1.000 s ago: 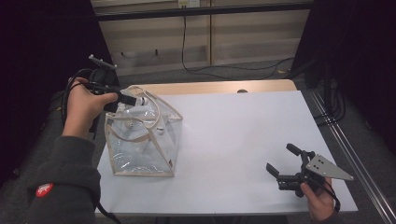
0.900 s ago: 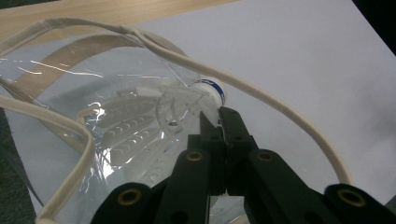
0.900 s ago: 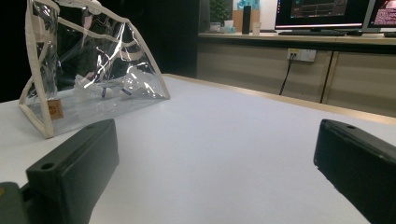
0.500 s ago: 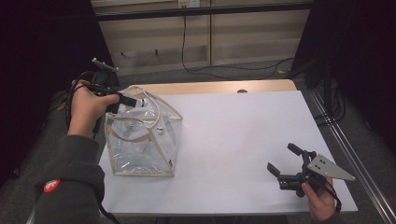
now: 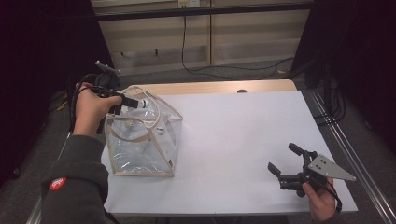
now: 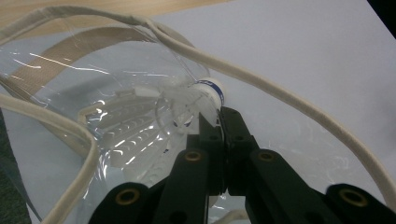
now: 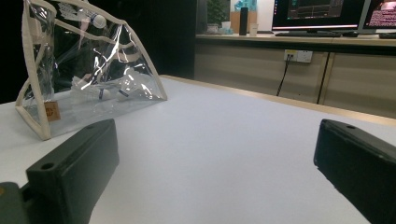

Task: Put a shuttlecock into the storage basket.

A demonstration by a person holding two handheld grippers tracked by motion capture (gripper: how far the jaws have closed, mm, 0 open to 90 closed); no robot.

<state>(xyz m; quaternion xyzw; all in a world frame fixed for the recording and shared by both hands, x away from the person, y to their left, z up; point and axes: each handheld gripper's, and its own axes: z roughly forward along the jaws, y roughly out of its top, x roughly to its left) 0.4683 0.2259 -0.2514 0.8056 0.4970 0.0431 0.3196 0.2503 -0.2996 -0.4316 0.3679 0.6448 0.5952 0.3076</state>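
We see a white feather shuttlecock [image 6: 187, 100] at the tip of our left gripper [image 6: 219, 122], whose jaws are pinched shut on it. Its cork end points away from the gripper, over the one clear plastic bag with cream trim [image 5: 140, 140]. More shuttlecocks lie inside, too blurred to count. Our right gripper [image 5: 285, 162] rests wide open, holding nothing, well apart from the bag.

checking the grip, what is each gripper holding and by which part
Left gripper pinches a shuttlecock by its feathers near the cork, over the clear bag. Right gripper holds nothing.
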